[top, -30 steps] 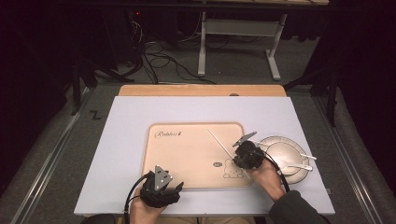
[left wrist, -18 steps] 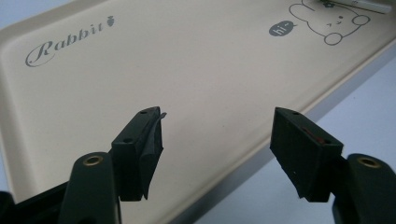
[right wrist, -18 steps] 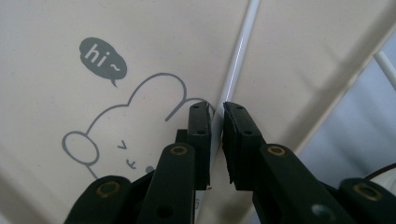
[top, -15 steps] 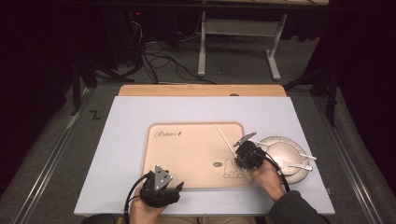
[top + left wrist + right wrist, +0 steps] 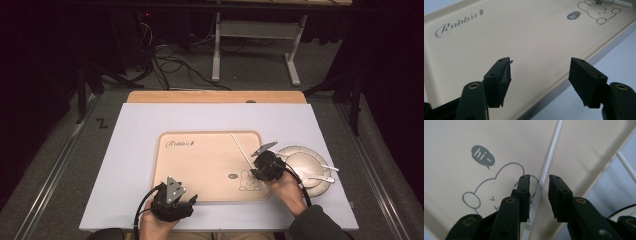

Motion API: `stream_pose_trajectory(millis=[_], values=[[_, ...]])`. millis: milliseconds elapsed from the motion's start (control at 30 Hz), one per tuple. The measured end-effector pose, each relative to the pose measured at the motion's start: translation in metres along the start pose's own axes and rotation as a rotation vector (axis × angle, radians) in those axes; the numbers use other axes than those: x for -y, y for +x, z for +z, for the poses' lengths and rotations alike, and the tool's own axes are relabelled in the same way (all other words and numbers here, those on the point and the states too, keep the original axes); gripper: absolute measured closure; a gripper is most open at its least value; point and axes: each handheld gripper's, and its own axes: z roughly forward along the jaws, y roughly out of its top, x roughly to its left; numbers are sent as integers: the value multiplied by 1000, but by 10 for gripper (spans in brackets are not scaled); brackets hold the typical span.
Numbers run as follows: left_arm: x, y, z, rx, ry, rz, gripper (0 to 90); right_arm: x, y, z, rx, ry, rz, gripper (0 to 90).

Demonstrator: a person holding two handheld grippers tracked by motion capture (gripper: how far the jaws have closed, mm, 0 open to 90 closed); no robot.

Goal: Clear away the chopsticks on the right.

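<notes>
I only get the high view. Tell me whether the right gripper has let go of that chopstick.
Observer: Its fingers have just been opening; the right gripper straddles the chopstick, with a gap on one side.
Operator: Say what the stick lies on.
Observer: Flat on the tray, beside the printed rabbit.
Operator: Report the left gripper.
Observer: The left gripper is wide open, empty, over the tray's near edge.
</notes>
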Motion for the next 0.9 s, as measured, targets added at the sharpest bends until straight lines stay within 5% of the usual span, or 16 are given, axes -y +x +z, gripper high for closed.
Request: stream_pose_trajectory(millis=[900], values=[[-3, -9, 18, 89, 37, 6, 341, 22, -9, -55, -58, -192, 49, 680]])
